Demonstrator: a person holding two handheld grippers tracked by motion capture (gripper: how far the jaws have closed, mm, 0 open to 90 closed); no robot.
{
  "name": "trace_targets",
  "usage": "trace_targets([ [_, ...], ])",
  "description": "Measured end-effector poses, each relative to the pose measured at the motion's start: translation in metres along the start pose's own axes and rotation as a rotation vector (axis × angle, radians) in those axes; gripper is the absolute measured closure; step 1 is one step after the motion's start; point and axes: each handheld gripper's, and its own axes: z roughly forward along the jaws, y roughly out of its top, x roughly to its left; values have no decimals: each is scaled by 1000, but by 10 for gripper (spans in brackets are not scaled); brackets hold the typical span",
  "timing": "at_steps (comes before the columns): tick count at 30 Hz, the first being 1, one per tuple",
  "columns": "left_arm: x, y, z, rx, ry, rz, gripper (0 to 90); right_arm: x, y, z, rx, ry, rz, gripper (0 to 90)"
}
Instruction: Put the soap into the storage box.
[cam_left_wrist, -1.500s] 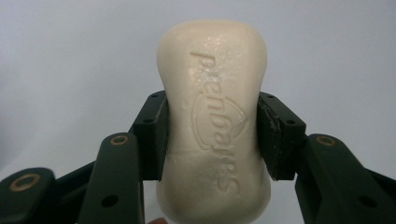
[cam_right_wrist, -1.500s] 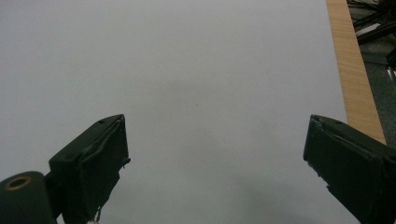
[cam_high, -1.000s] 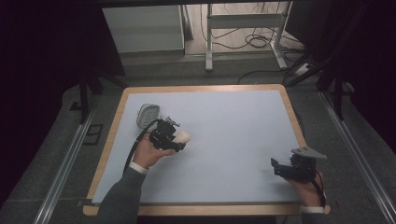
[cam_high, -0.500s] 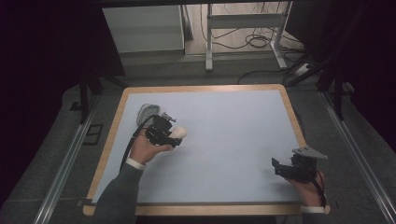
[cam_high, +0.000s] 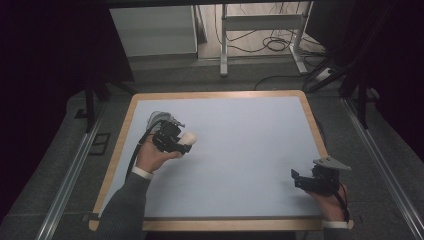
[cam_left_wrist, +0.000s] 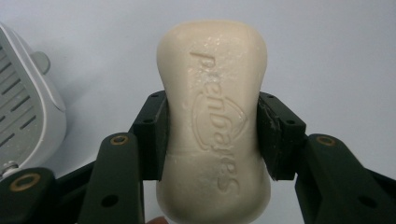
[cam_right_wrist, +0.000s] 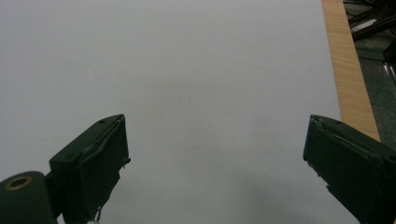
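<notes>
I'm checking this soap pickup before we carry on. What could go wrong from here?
The soap is pinched only at its narrow waist by the left gripper, with most of the bar sticking out past the jaws, so it could slip or twist free. The soap dish sits close beside it and could get knocked.

L fingers (cam_left_wrist: 212, 140) clamped, R (cam_right_wrist: 219, 168) apart

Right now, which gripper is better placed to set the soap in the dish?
Left. The left gripper is clamped on the soap, with the soap dish right beside it. The right gripper is open over bare table near the far edge.
</notes>
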Motion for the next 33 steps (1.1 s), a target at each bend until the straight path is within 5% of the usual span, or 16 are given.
trace_targets([
  [15, 10, 9, -7, 0, 30, 3, 497, 0, 0, 0, 3, -2, -2, 64],
  [33, 36, 18, -13, -10, 75, -45, 497, 0, -1, 1, 7, -6, 1, 64],
])
